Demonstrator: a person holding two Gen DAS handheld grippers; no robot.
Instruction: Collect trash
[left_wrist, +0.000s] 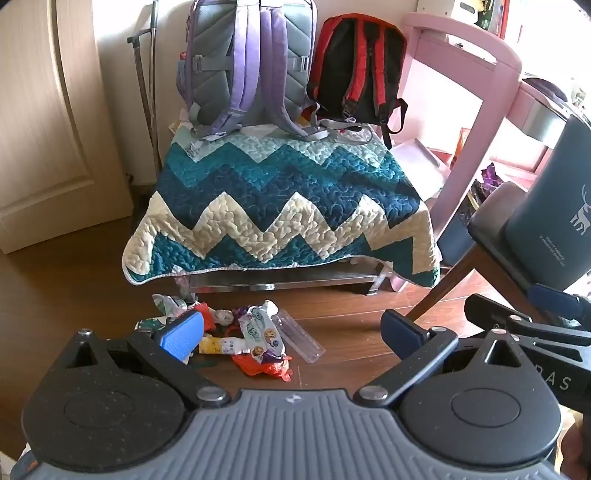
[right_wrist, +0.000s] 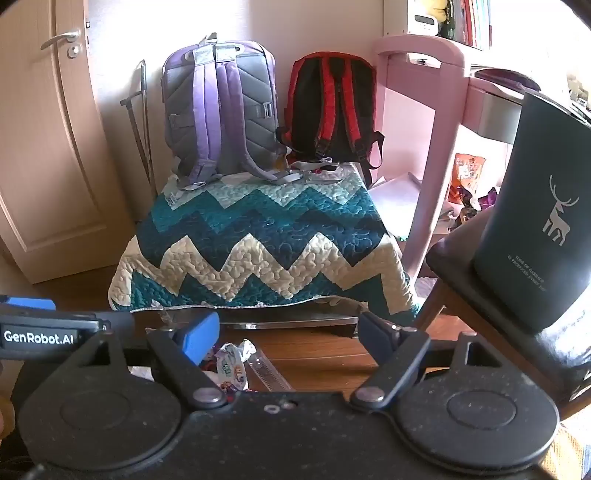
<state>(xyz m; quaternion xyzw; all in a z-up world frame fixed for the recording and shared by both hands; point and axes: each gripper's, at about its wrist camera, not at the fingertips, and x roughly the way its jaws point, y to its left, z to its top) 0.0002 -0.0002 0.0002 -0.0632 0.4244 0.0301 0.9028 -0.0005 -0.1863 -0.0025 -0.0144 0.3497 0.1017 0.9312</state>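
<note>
Both hand-held grippers, left (left_wrist: 291, 338) and right (right_wrist: 288, 338), gape wide, empty, above the floor trash (left_wrist: 258, 332).

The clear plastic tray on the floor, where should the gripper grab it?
Probably across its narrow width, near the end pointing away from the trash pile. The clear plastic tray lies flat on the wooden floor, long and slim, so open fingers should fit over its long edges. Come down from above; its right side is free, while wrappers crowd its left.
</note>
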